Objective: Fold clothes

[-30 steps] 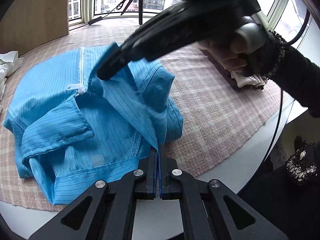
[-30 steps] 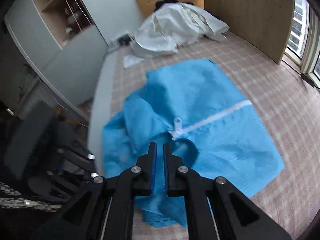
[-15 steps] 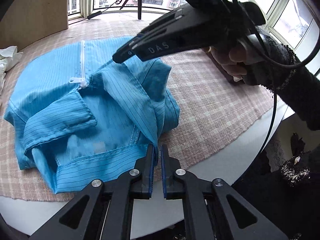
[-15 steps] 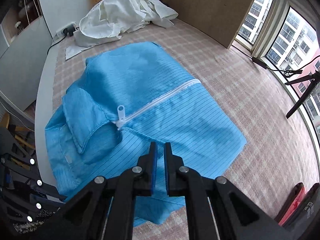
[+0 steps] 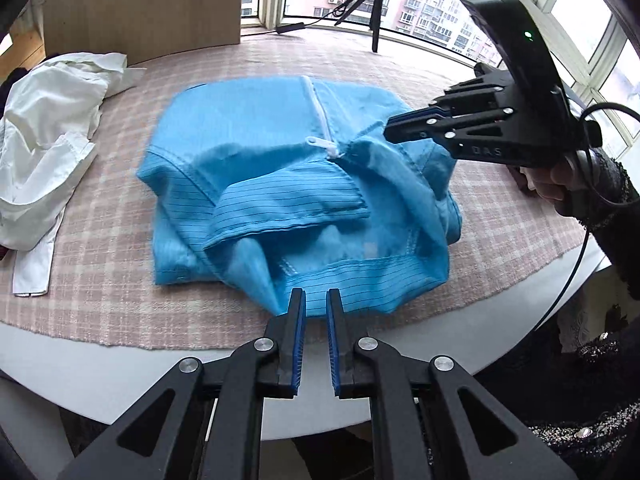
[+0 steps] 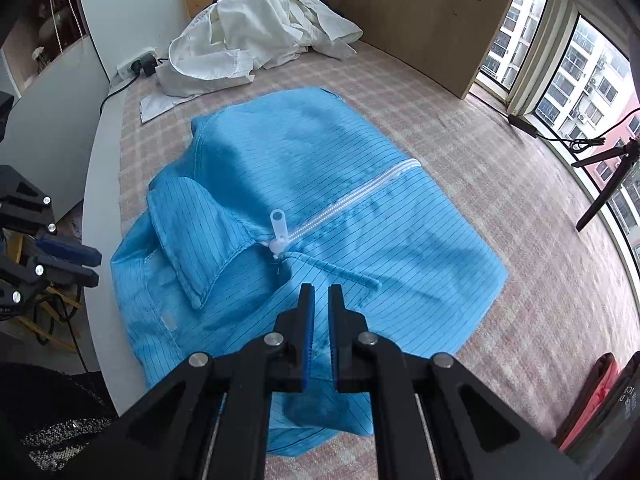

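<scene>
We see the blue jacket (image 5: 304,184) lying partly folded on the desk (image 5: 120,364). Our left tool (image 5: 316,300) is narrowly apart and empty; our right tool (image 6: 320,294) is closed, gripping nothing.

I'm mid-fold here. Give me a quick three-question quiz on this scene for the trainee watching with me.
1. True or false: the white zipper on the blue jacket is undone all the way.
2. What lies beside the blue jacket on the checked cloth? A) a crumpled white garment B) a pair of shoes C) a stack of plates
3. What, if anything, sits between the fingers of the left claw?

Key:
1. False: it is zipped up to the collar.
2. A.
3. Nothing: the jacket's hem lies just beyond the tips.
</scene>
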Demonstrator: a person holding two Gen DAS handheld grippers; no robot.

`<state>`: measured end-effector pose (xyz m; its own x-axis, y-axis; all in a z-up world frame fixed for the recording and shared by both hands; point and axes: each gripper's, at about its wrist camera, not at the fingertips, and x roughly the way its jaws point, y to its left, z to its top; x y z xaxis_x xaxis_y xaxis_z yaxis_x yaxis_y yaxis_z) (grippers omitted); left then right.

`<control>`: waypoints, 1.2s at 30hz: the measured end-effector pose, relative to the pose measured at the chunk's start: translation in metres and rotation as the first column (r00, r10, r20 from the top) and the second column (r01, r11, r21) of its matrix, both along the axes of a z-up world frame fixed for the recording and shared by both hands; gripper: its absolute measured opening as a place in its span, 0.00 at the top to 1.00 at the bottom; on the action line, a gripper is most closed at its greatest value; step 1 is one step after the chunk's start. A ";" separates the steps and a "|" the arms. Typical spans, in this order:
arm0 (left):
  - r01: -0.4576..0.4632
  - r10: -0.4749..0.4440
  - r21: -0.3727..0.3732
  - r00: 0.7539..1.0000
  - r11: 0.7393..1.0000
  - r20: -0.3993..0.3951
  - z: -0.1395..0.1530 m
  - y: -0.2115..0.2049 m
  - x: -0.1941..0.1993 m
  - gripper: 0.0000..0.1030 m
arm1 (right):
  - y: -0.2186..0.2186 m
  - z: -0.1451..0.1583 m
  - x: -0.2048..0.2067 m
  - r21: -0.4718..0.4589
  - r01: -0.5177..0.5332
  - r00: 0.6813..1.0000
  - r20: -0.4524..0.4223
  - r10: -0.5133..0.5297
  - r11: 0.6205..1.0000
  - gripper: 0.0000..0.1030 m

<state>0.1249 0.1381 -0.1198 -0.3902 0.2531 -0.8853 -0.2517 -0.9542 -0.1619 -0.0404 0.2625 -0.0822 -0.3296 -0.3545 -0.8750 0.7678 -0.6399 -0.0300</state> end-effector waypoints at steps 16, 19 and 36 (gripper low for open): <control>-0.118 0.117 -0.018 0.992 0.993 -0.044 -0.025 -0.009 -0.020 0.83 | -0.026 0.012 0.023 -0.061 -0.270 0.963 0.002 0.271 0.961 0.63; -0.113 0.109 -0.055 0.992 0.992 -0.068 -0.028 -0.006 -0.026 0.83 | -0.042 -0.008 0.041 0.071 -0.425 0.901 -0.059 0.430 0.902 0.62; -0.112 0.112 -0.005 0.992 0.994 -0.056 -0.031 -0.013 -0.028 0.99 | -0.068 -0.022 0.025 0.081 -0.565 0.819 -0.061 0.570 0.821 0.62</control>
<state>0.0970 0.1249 -0.1507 -0.4642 0.1978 -0.8634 -0.1513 -0.9781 -0.1428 -0.0158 0.1941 -0.1046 -0.1539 -0.4506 -0.8794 0.9879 -0.0865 -0.1286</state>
